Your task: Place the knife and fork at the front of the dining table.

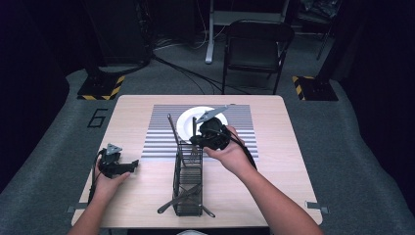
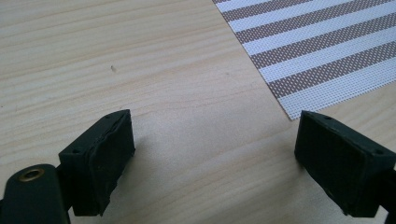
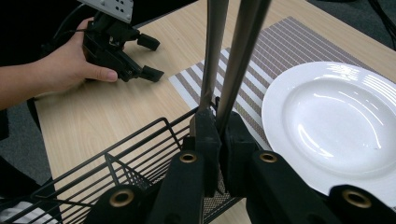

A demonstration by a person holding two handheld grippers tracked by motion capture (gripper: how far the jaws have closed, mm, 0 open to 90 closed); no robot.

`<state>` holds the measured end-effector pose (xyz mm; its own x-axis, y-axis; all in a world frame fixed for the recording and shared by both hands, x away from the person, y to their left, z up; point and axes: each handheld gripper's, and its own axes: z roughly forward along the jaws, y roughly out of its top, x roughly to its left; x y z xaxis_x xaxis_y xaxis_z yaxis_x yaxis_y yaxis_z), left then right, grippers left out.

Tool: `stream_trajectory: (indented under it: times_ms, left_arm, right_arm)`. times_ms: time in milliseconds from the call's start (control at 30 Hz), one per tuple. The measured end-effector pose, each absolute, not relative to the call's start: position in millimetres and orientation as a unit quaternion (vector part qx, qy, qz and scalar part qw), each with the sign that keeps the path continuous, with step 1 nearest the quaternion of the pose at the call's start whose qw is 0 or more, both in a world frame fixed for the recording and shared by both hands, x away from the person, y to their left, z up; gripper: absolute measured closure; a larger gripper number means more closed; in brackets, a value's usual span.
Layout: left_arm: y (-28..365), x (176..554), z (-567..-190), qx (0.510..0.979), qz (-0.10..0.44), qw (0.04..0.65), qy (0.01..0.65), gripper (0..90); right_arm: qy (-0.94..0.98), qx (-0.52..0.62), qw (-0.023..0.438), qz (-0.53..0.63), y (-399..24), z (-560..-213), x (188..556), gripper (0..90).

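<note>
From above my side, the high view looks forward and down over the whole table (image 1: 132,112); my left gripper view sits close over bare wood; both share the striped mat (image 2: 322,46) with my right gripper view.
</note>
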<state>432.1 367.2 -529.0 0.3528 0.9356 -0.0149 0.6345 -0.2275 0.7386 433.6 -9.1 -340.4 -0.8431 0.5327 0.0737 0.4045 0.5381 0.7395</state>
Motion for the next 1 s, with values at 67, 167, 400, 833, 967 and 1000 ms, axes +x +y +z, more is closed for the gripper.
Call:
stream_trajectory:
  times_ms: [67, 167, 400, 833, 967, 1000]
  left_arm:
    - [367.2, 432.2, -529.0, 0.751, 0.224, 0.336, 0.523, 11.8]
    - [367.2, 432.1, -529.0, 0.751, 0.224, 0.336, 0.523, 11.8]
    - [367.2, 432.2, -529.0, 0.751, 0.224, 0.336, 0.523, 11.8]
    - [367.2, 432.1, -529.0, 0.751, 0.224, 0.336, 0.523, 11.8]
    - [367.2, 432.2, -529.0, 0.751, 0.224, 0.336, 0.523, 11.8]
    - [367.1, 432.1, -529.0, 0.75, 0.224, 0.336, 0.523, 11.8]
  right_arm:
    - [0.874, 0.265, 0.079, 0.4, -10.4, -334.7, 433.7, 87.0]
    - [0.873, 0.266, 0.077, 0.401, -10.9, -330.0, 433.4, 87.0]
    - [0.872, 0.265, 0.075, 0.405, -13.1, -316.3, 432.7, 87.0]
    - [0.867, 0.271, 0.079, 0.411, -23.0, -297.6, 435.6, 87.0]
    - [0.863, 0.275, 0.082, 0.415, -29.5, -292.4, 437.7, 87.0]
    - [0.863, 0.277, 0.082, 0.414, -31.2, -291.1, 438.1, 87.0]
